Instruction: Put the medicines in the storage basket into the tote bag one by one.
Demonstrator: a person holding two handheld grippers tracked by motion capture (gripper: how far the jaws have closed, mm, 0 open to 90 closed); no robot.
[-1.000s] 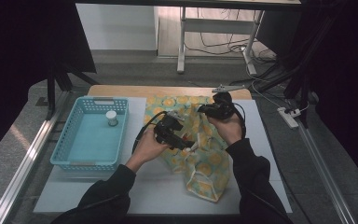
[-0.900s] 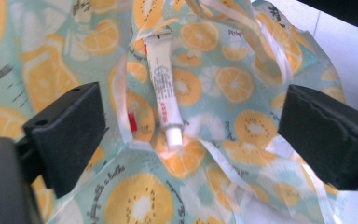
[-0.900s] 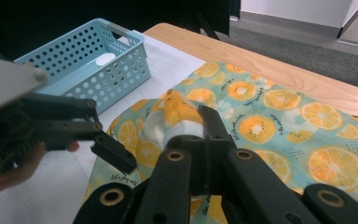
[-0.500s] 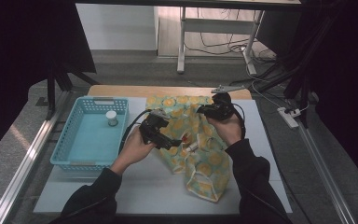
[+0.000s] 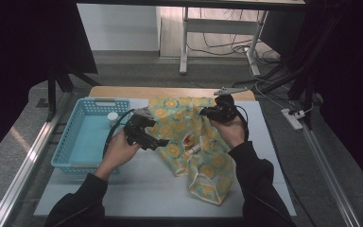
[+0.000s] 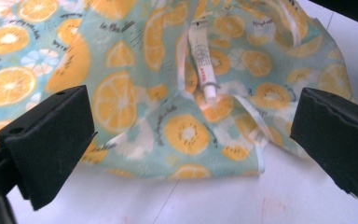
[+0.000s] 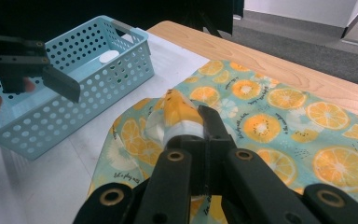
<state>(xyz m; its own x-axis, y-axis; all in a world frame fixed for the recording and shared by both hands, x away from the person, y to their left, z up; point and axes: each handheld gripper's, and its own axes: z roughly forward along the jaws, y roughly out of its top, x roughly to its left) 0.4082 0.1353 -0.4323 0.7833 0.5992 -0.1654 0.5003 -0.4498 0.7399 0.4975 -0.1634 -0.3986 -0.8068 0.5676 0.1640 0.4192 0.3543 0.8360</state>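
Change since earlier frame: my left gripper has drawn back toward the basket side and now sits off the left edge of the cloth; its jaws have just been opening, with nothing between them. My right gripper has kept its place.
Work in hand: handling the orange-print cloth, probably spreading or folding it.
Cloth position: on the white mat of the desk, right of the blue basket; far part lies fairly flat, near part is bunched and runs toward me.
Done so far: one cloth edge is lifted and held up by my right side.
Left to do: by my judgement most of it; the cloth is crumpled, the care label and white hem show, no tidy fold yet.
Left jaws: wide apart, empty, facing the near rumpled cloth edge, pads clear of it.
Right jaws: together, clamped on a pinched fold of cloth, raised above the desk.
Basket: holds a small white item, untouched.
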